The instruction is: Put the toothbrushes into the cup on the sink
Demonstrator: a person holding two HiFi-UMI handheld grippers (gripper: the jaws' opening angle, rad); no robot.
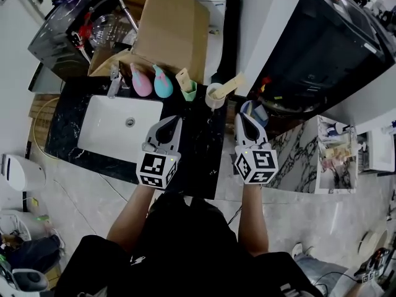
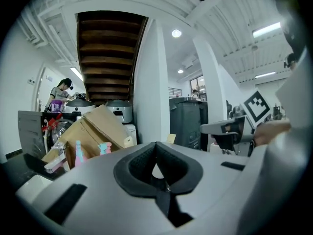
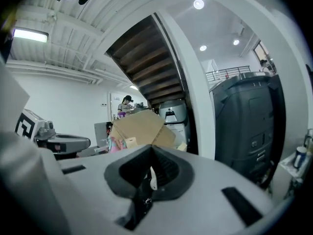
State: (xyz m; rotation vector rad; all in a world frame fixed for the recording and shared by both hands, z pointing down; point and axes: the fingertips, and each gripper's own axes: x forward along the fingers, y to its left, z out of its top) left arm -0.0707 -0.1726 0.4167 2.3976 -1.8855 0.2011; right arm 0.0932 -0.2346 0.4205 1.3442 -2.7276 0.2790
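Toothbrushes [image 1: 184,78] in what look like tan wrappers, too small to read clearly, stand in cups at the back of the black counter [image 1: 198,150]; one is in the green cup [image 1: 190,93] just ahead of the left gripper [image 1: 172,121], and the second toothbrush [image 1: 230,84] leans in the cream cup [image 1: 214,98], ahead and between that gripper and the right gripper [image 1: 244,117], apart from both. Both grippers are clenched on nothing, jaws pressed together. A blue object [image 1: 259,112] beside the right gripper's tip is partly hidden and cannot be identified; in both gripper views the cups sit out of sight behind the gripper bodies.
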